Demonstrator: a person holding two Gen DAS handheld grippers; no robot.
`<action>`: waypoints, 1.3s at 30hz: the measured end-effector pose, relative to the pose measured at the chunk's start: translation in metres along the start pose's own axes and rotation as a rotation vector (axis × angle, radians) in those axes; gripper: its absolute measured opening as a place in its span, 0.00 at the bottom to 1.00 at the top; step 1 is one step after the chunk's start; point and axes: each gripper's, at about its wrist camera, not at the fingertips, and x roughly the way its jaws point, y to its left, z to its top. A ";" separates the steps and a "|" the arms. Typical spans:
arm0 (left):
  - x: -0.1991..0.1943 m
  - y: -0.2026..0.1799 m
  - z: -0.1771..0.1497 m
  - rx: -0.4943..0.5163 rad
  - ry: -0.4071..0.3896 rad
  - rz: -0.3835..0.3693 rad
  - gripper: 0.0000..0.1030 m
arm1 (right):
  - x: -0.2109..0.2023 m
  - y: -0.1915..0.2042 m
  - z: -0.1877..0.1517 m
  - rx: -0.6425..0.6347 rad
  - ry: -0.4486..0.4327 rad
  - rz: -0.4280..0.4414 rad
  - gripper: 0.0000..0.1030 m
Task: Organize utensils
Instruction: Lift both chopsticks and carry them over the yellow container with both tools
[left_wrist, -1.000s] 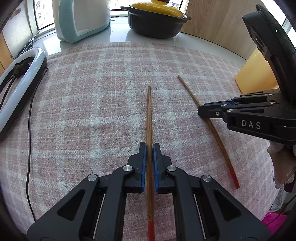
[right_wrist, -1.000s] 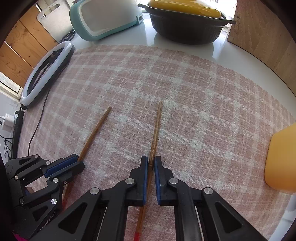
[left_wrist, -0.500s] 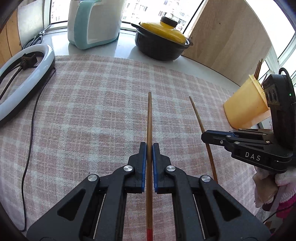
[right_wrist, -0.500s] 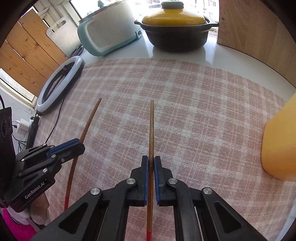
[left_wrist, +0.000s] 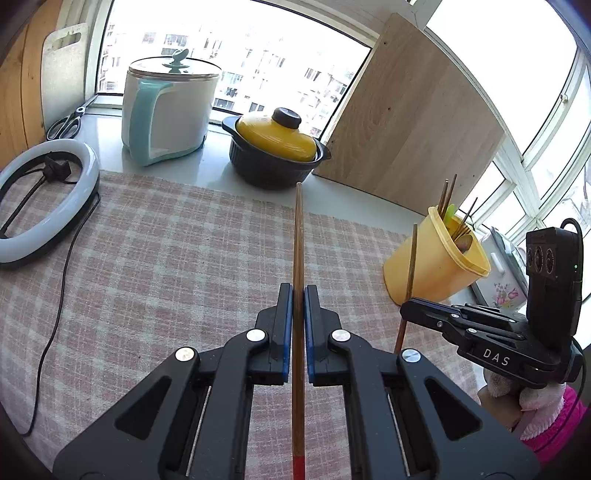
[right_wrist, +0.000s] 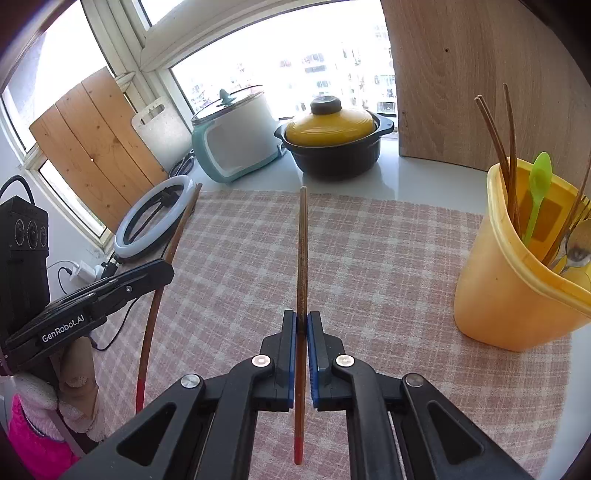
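Note:
My left gripper (left_wrist: 298, 288) is shut on a brown chopstick (left_wrist: 298, 236) with a red end, held in the air above the checked cloth (left_wrist: 166, 266). My right gripper (right_wrist: 302, 316) is shut on a second red-ended chopstick (right_wrist: 303, 251), also lifted. Each gripper shows in the other's view: the right gripper (left_wrist: 405, 308) with its chopstick (left_wrist: 411, 258), the left gripper (right_wrist: 168, 268) with its chopstick (right_wrist: 152, 317). A yellow holder (right_wrist: 506, 295) stands at the right with several chopsticks, a green spoon (right_wrist: 537, 184) and a metal spoon (right_wrist: 578, 247) in it. In the left wrist view the holder (left_wrist: 432, 269) lies just beyond the right gripper.
A ring light (left_wrist: 48, 206) with its cable lies at the cloth's left edge. A rice cooker (left_wrist: 166, 110), a black pot with a yellow lid (left_wrist: 277, 151) and a leaning wooden board (left_wrist: 413, 125) stand along the window. Scissors (left_wrist: 64, 123) lie far left.
Both grippers have lifted their chopsticks off the cloth and tilted upward. The window and the yellow holder have come into view, and the holder is nearer the right gripper.

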 end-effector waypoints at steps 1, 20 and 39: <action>0.000 -0.005 0.001 -0.001 -0.005 -0.010 0.04 | -0.005 0.000 0.002 0.003 -0.011 -0.001 0.03; 0.017 -0.122 0.045 0.086 -0.150 -0.173 0.04 | -0.125 -0.071 0.006 0.114 -0.248 -0.054 0.03; 0.085 -0.212 0.095 0.155 -0.245 -0.186 0.04 | -0.175 -0.136 0.055 0.167 -0.401 -0.110 0.03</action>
